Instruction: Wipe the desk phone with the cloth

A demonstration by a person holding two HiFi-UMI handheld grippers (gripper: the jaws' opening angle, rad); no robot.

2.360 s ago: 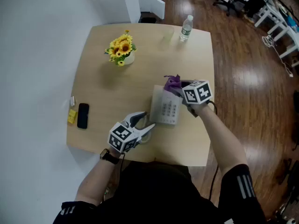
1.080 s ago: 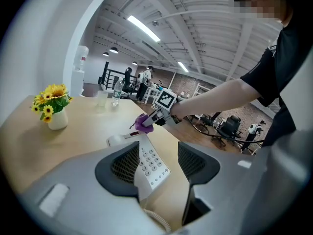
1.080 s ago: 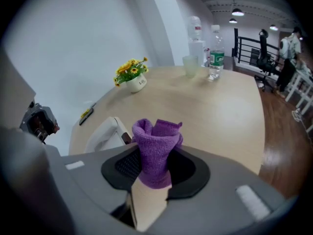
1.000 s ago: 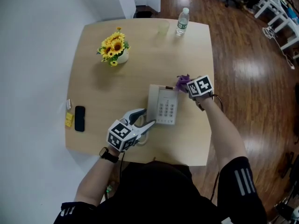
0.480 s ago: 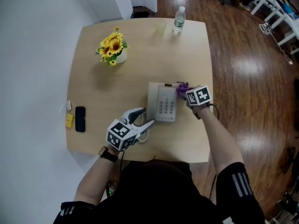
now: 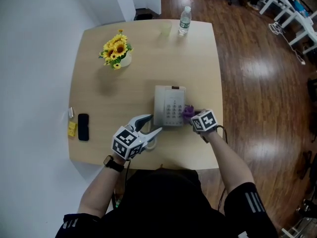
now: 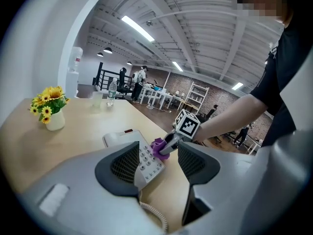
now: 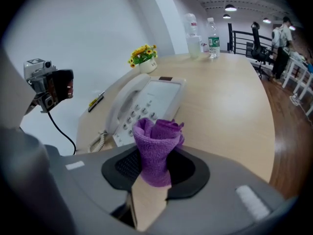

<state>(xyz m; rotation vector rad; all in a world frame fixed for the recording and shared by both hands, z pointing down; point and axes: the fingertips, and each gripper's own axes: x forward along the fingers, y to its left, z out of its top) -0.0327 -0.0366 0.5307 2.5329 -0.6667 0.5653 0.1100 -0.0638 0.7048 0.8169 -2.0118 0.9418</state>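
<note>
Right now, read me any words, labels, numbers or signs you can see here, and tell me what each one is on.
None can be read.
White desk phone: keypad figures and a small red tag, too blurred.
Clear plastic water bottle: green label, too small.
Marker cube on the right gripper, shut on the purple cloth: black-and-white square patterns, no letters.

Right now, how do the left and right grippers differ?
The left gripper has its jaws apart and grips nothing; the right gripper is shut on the purple cloth. The left gripper sits at the phone's near left corner, by the coiled cord; the right gripper sits at its near right edge, with the cloth at that edge. Both point at the phone's near end.
</note>
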